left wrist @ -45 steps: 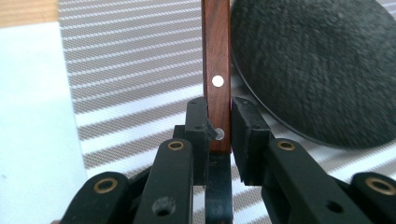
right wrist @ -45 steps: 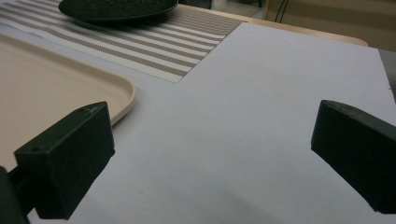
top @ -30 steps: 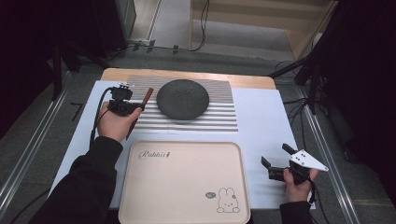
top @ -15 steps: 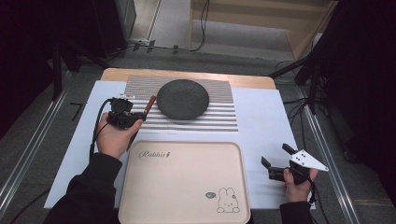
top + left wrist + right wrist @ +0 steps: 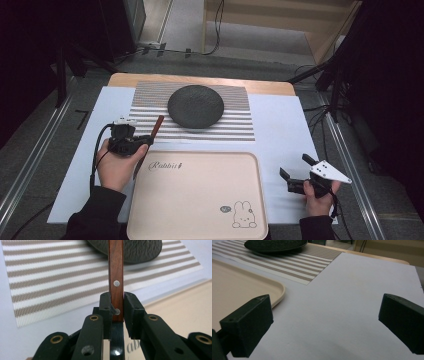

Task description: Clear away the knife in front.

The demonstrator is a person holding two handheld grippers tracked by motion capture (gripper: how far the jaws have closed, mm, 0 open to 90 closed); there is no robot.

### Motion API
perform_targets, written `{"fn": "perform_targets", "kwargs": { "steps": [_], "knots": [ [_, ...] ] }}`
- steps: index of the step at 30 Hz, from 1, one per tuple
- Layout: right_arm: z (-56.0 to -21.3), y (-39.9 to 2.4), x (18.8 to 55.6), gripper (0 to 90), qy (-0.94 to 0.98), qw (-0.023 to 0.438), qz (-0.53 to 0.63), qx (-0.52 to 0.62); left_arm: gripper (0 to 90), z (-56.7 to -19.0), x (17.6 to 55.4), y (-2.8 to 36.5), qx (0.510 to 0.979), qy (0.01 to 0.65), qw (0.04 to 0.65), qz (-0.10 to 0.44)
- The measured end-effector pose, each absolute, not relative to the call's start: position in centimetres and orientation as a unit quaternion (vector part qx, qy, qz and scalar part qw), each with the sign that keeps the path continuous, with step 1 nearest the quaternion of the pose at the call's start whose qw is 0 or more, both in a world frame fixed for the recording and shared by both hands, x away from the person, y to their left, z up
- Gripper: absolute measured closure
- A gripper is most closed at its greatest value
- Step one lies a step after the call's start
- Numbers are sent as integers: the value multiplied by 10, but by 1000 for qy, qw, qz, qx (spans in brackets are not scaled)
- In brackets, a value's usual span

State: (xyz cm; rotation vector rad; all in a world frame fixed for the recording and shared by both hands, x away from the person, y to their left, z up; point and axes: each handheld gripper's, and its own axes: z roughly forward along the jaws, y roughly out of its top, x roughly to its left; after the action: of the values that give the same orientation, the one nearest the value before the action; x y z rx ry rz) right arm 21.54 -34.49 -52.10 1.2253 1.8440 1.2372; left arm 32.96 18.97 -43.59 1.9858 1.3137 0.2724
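High view is showing the left claw [image 5: 142, 141] pinching a brown riveted wooden handle [image 5: 157, 126] near the desk's left edge, beside a beige tray [image 5: 200, 200] lettered "Rabbit". Right claw [image 5: 299, 172] is hovering spread near the right edge.

Smooth wooden handle [image 5: 115, 277] with 2 metal rivets, rough matt plate [image 5: 195, 105], woven placemat [image 5: 150, 95]

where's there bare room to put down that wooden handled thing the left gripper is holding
The beige tray is bare apart from its printed rabbit, and lies right beside the left gripper, which is shut on the wooden handle. The white sheet is bare between the tray's right rim and the open right gripper. The striped mat is tighter: the dark plate takes its middle.
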Motion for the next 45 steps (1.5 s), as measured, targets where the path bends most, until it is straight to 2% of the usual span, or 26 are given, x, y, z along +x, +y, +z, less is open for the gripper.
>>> {"fn": "perform_targets", "kwargs": {
  "steps": [28, 45],
  "knots": [
    [-521, -345, 214, 0, 693, 298, 468, 460, 766, -464, 276, 178, 781, 504, 359, 86],
    [-521, -345, 215, 0, 695, 299, 465, 460, 765, -488, 250, 188, 764, 531, 362, 66]
  ]
}}
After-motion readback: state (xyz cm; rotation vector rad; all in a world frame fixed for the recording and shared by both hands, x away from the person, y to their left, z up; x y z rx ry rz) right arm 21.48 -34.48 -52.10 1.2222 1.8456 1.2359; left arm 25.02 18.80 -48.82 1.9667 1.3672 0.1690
